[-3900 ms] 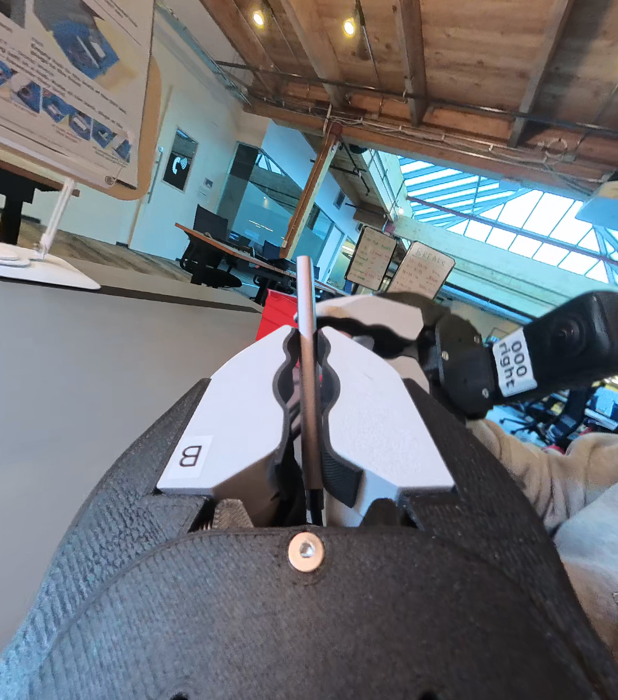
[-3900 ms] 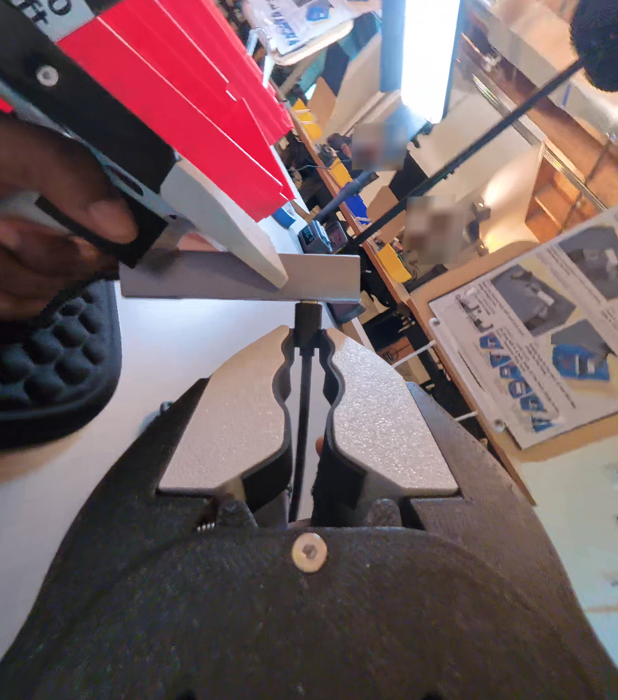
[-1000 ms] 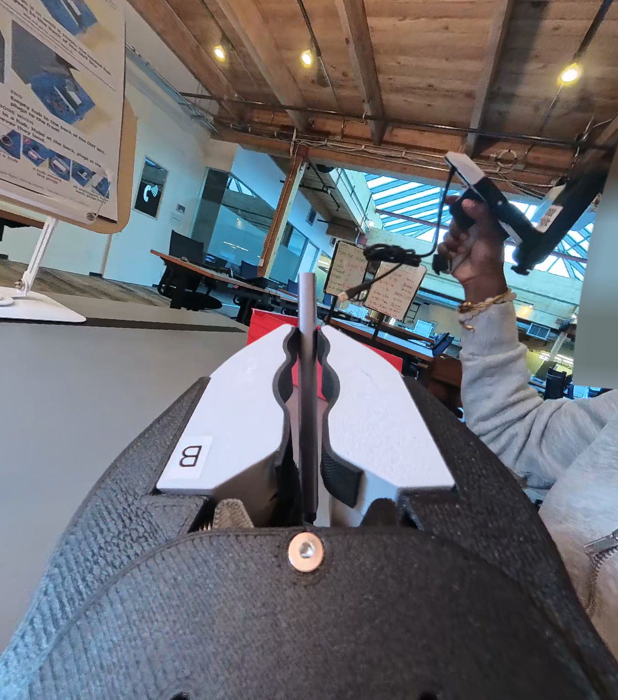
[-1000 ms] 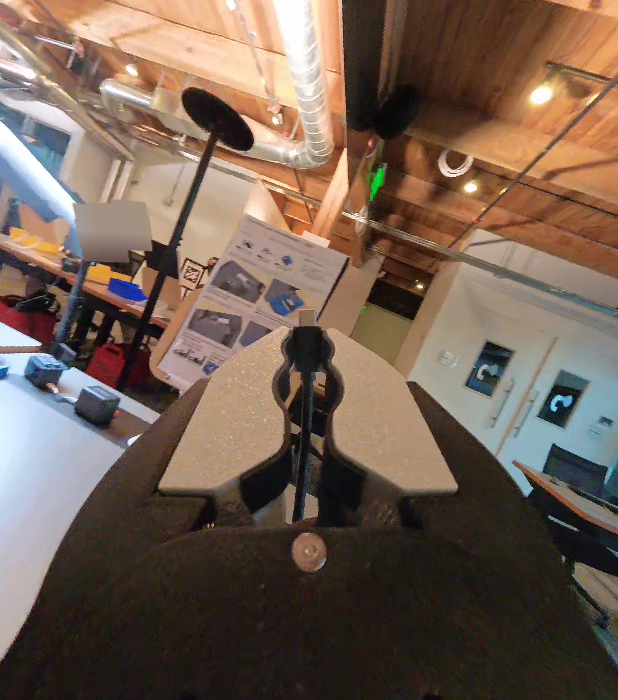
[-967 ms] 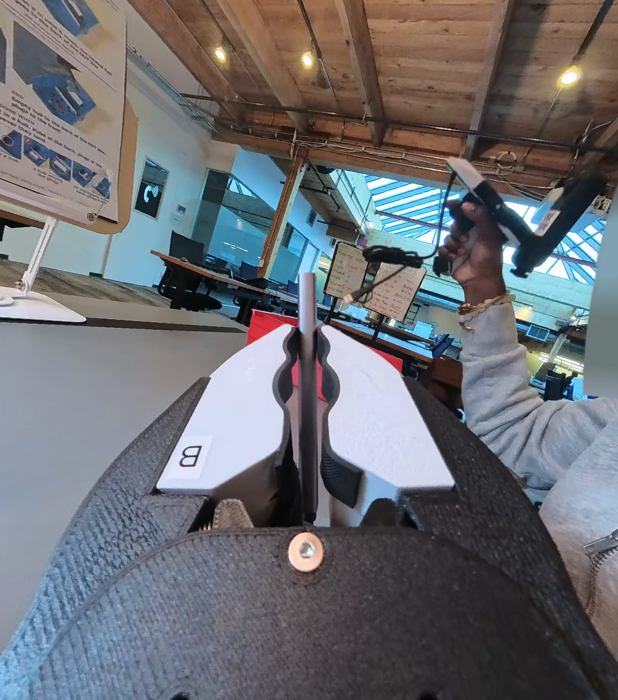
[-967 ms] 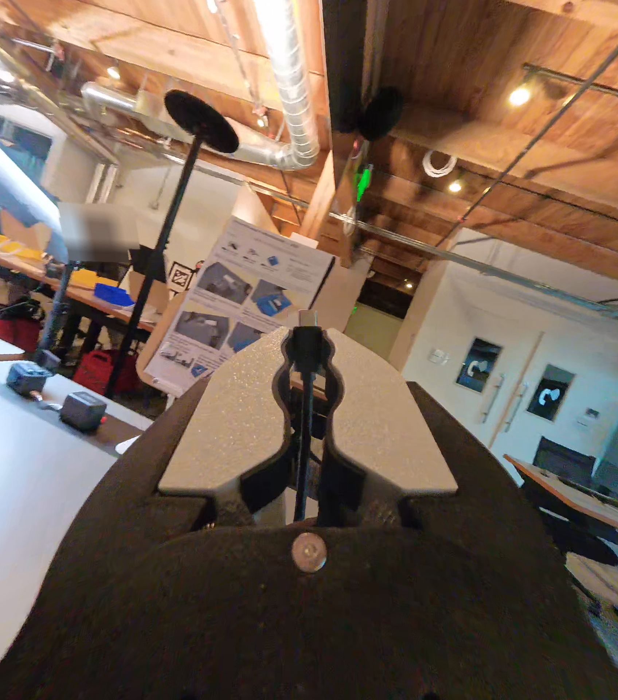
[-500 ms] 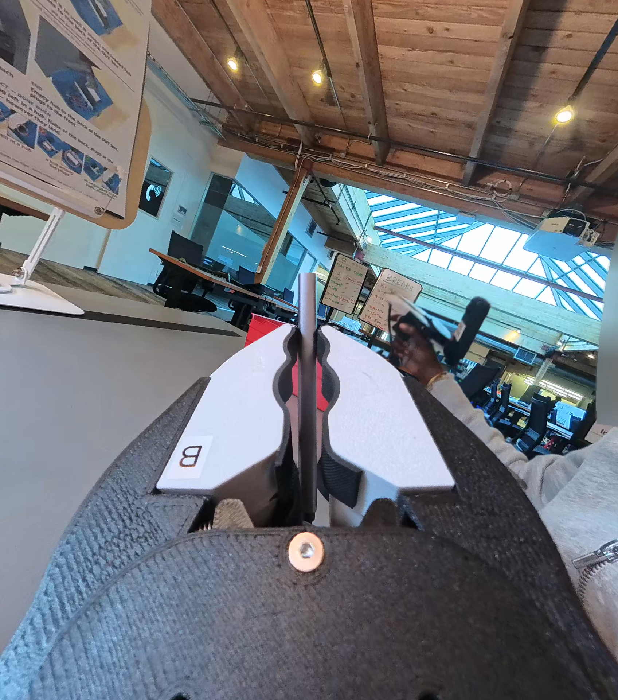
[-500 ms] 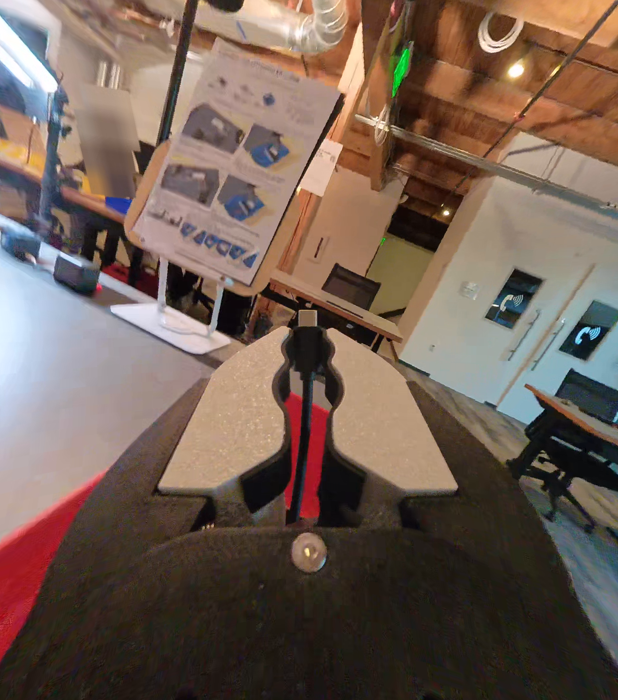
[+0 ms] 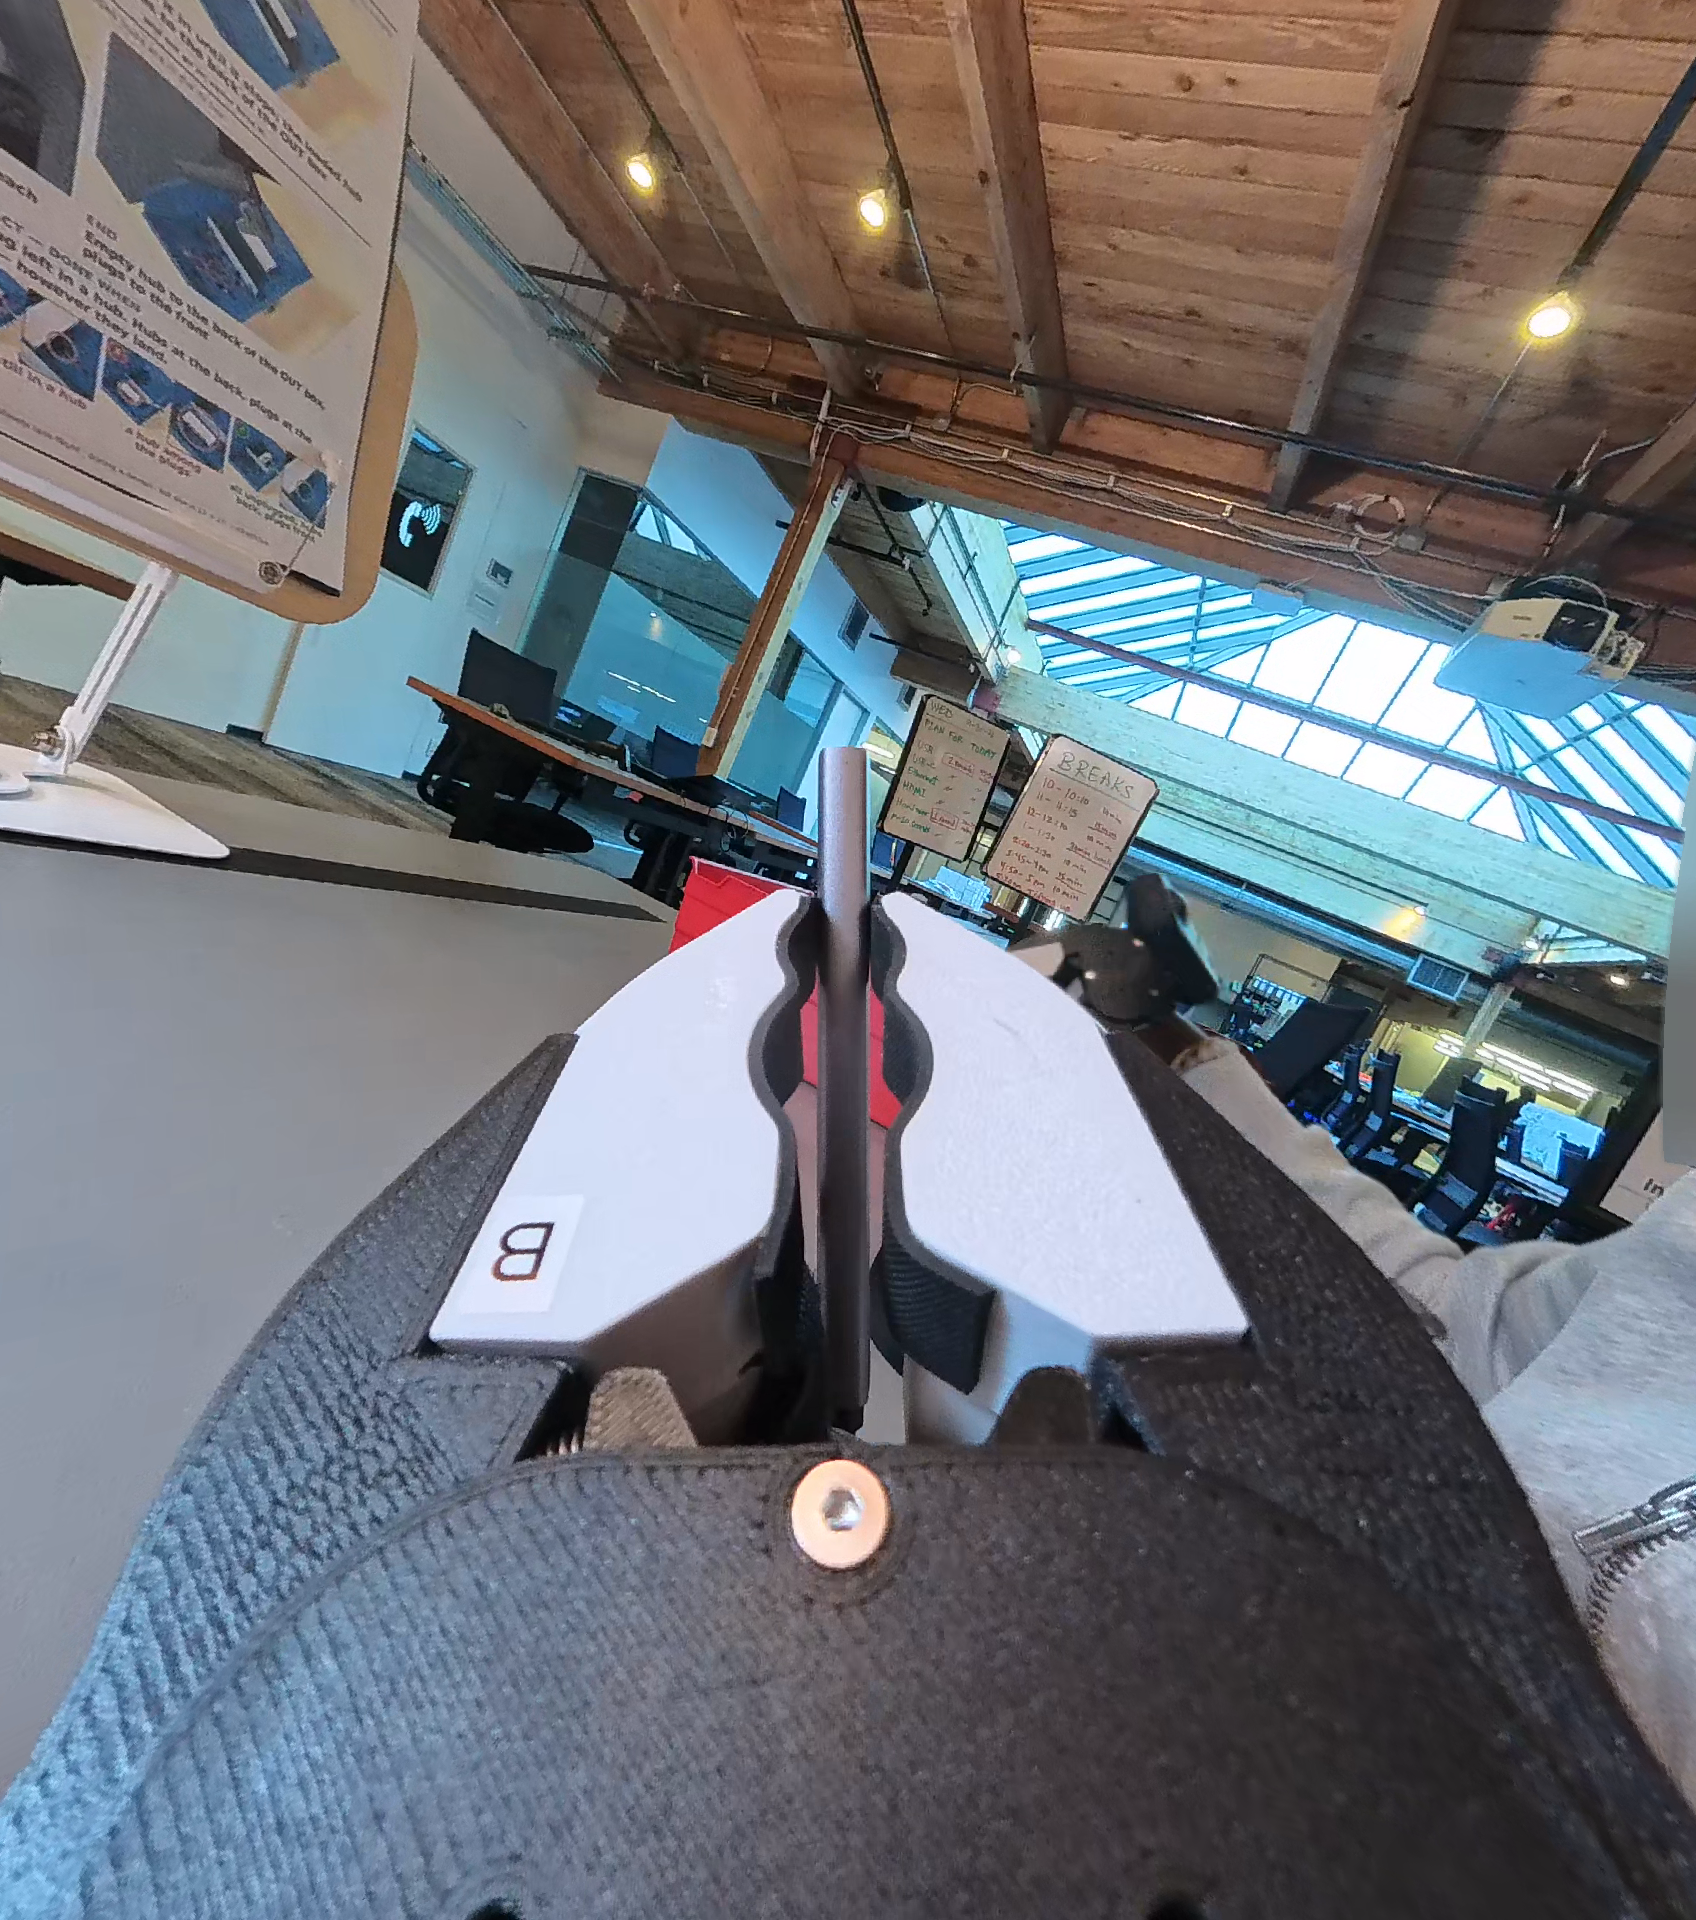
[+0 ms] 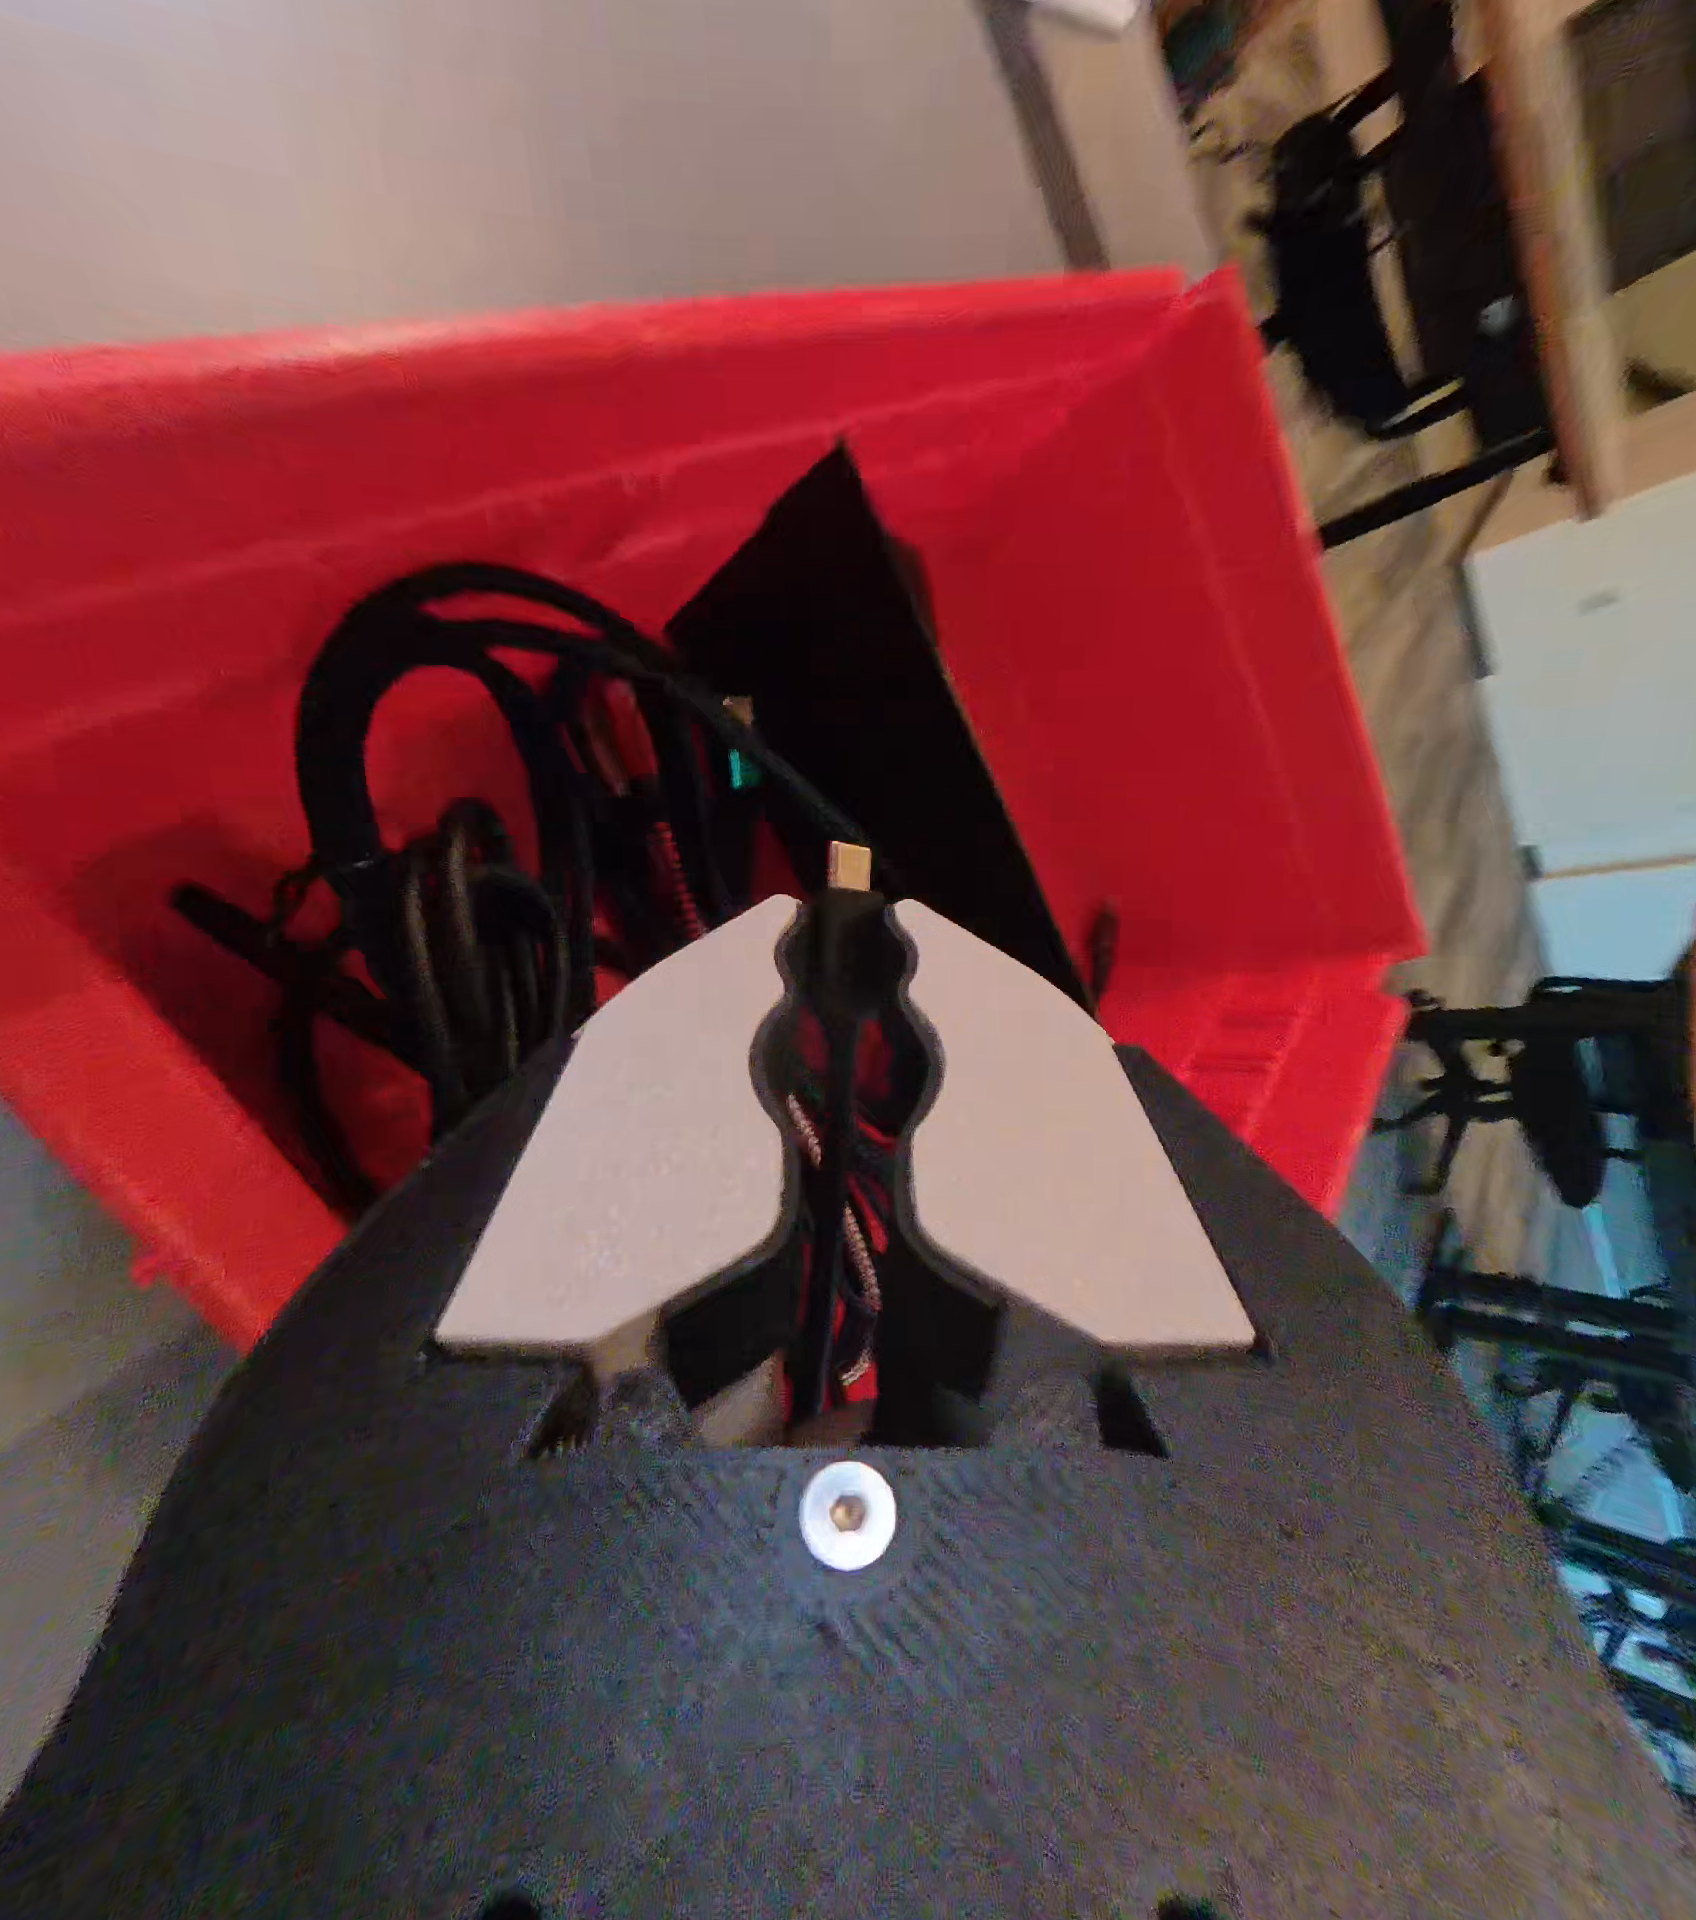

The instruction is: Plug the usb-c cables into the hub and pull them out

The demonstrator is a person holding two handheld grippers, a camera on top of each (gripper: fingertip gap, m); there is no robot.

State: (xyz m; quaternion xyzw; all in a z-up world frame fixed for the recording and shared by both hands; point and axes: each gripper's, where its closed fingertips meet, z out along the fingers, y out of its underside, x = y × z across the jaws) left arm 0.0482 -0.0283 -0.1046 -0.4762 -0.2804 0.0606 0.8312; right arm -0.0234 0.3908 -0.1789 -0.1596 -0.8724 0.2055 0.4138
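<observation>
**Kid:** What are the right gripper's (image 10: 844, 920) fingers (image 10: 657, 1122) doing?

**Helper:** They are pinching a black usb-c cable (image 10: 839, 1049). The fingers press on the black plug body, and the little metal tip (image 10: 849, 865) pokes out just past them. The cord runs back through the gap between the fingers.

**Kid:** Why hold it so close to the tip?

**Helper:** I think a grip near the tip keeps the plug stiff, so it can be aimed. A floppy cord would be hard to steer.

**Kid:** What is past the tip?

**Helper:** A red bin (image 10: 1083, 436). Inside it lies a pile of black cables (image 10: 449, 831) next to a dark flat divider (image 10: 854, 665). The plug hangs over the bin, so my guess is this cable is done and about to be dropped in there.

**Kid:** And the left gripper (image 9: 844, 920)?

**Helper:** Its fingers (image 9: 657, 1122) squeeze a thin grey hub (image 9: 844, 1039), seen edge-on. The hub stands up in the gap and sticks out a bit beyond the fingertips.

**Kid:** Why is it held up like that?

**Helper:** Likely so its ports stay easy to reach. No plug shows in the hub here.

**Kid:** Are the two close?

**Helper:** No. The hub is over the grey table (image 9: 200, 1091), and the red bin peeks out behind the hub.
</observation>
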